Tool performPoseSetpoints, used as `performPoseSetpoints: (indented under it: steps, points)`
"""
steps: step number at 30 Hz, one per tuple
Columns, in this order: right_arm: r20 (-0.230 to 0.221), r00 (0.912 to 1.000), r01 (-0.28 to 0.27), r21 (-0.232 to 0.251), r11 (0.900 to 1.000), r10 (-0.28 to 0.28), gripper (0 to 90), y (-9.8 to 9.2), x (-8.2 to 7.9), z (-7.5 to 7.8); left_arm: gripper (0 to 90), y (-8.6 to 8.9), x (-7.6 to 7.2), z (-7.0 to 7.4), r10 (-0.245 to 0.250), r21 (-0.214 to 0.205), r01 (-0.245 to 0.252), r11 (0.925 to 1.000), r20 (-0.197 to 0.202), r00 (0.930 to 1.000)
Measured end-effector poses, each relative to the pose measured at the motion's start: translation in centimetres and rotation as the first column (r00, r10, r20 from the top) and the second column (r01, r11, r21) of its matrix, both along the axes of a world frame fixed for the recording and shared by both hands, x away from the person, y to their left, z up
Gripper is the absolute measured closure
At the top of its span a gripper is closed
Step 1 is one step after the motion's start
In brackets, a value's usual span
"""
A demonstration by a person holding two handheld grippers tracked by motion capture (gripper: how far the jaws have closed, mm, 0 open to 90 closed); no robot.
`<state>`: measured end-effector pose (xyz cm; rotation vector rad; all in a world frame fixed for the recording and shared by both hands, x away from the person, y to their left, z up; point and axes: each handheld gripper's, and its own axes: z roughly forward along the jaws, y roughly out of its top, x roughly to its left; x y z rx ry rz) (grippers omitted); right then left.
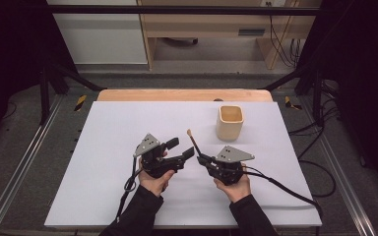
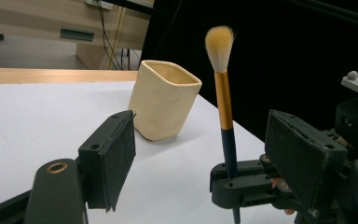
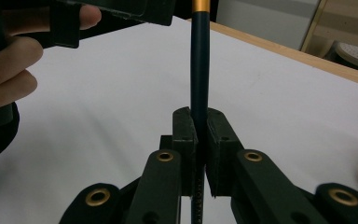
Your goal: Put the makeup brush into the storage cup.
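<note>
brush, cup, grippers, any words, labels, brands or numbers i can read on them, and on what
None can be read on anything.
brush: a faint line of small marks runs along the dark handle below the shut right gripper, too small and blurred to read.
cup: plain cream, no marking.
left gripper: open, black pads unmarked.
white table cover: blank.

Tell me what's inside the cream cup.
The cream cup shows a bare inner wall near its rim, with nothing sticking out. Its bottom is hidden by its own walls, so something small there can't be ruled out.
</note>
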<state>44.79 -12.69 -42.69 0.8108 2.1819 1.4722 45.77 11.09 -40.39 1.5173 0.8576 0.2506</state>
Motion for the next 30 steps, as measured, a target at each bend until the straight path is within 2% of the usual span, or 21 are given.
performPoseSetpoints:
  steps: [7,19,30]
  points:
    - [0.000,1.0000,-0.008,0.009,0.9999,0.008,84.0,0.1,-0.1,0.1,31.3,-0.5,0.1,0.0,0.016,-0.025,-0.016,0.9996,0.000,0.9999]
    - [-0.002,0.9999,-0.015,0.012,0.9998,0.015,84.0,0.4,-0.2,0.1,43.7,-1.2,0.1,-0.3,0.019,-0.037,-0.019,0.9991,-0.008,0.9998]
    - [-0.011,0.9998,-0.017,0.011,0.9998,0.017,84.0,0.7,-0.2,0.0,59.9,-1.5,0.0,-0.2,0.028,-0.046,-0.029,0.9985,-0.020,0.9994]
